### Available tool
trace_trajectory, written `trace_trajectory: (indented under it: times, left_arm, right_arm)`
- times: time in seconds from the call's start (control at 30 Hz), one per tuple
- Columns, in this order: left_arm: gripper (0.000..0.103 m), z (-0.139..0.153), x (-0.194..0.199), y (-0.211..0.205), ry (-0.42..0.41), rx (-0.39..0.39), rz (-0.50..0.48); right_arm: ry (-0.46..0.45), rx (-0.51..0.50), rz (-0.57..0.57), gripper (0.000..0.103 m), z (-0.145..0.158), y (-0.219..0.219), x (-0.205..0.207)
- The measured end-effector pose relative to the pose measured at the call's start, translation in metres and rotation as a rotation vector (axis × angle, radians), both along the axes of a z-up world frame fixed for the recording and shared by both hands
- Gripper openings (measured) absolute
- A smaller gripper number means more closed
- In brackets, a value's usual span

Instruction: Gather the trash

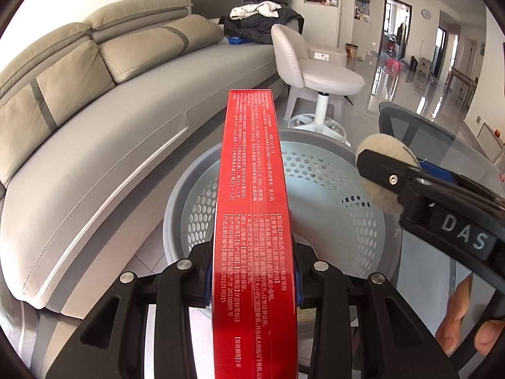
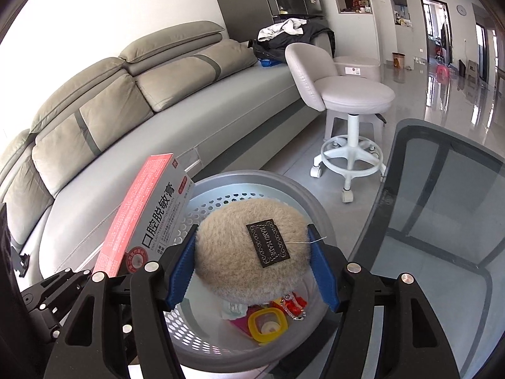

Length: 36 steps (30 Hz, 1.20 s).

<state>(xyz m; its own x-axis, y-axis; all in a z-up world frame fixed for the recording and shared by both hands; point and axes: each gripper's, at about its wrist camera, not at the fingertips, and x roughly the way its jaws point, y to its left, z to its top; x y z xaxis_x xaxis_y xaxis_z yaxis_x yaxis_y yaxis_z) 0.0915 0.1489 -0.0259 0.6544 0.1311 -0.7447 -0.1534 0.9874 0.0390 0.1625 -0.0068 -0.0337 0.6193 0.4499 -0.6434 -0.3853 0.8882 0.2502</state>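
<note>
- Above the grey perforated basket (image 1: pixel 315 189), the left gripper (image 1: pixel 254 279) has its jaws closed against the two long sides of a red toothpaste box (image 1: pixel 252 205); the box points forward along the fingers, its far end reaching past the basket's far rim toward the sofa (image 1: pixel 110 110); white print covers its upper face
- Over the same basket, the right gripper (image 2: pixel 252 271) clamps a round tan fuzzy pad (image 2: pixel 249 249) between its blue finger pads (image 2: pixel 180 271); the jaws are spread wide to span the pad and press on its left and right edges; a black label with pale lettering sits on the pad's upper face
- From the right wrist view the toothpaste box (image 2: pixel 139 218) stands just left of the pad, tilted, its grey face with large dark characters turned toward the camera; part of the left gripper's black frame shows at the lower left
- Inside the basket (image 2: pixel 268 183), under the pad, lie a yellow ring-shaped lid (image 2: pixel 268 322), some red pieces (image 2: pixel 295 304), a pink wrapper and a scrap of pale paper
- From the left wrist view the right gripper (image 1: pixel 388 173) enters at the right with the pad (image 1: pixel 382 154) in its tips; fingers of a hand (image 1: pixel 464 319) show at the lower right
- Beside the basket stands a glass table (image 2: pixel 442 205); beyond it a pale swivel stool (image 2: pixel 347 101) on the glossy floor.
</note>
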Motion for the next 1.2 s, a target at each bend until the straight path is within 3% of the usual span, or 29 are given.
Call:
trace_trajectory:
  times: [0.1,0.17,0.2,0.77,1.2]
  left_arm:
    - [0.04,0.002,-0.001,0.004,-0.013,0.005,0.019]
    - [0.064,0.003,-0.001,0.008,-0.018,0.002,0.036]
    - [0.066,0.004,-0.002,0.011,-0.025,-0.005,0.047]
    - [0.069,0.006,-0.003,0.014,-0.039,-0.004,0.07]
    - [0.08,0.014,-0.004,0.02,-0.064,-0.008,0.097]
  right_arm:
    - [-0.007,-0.009,0.0,0.068,0.0,0.002,0.001]
    - [-0.021,-0.001,-0.005,0.077,0.002,-0.001,0.001]
    - [-0.026,0.003,-0.008,0.077,0.003,-0.002,0.0]
    - [-0.034,-0.023,-0.068,0.077,0.002,-0.008,-0.003]
    - [-0.044,-0.079,-0.101,0.077,0.003,-0.007,-0.007]
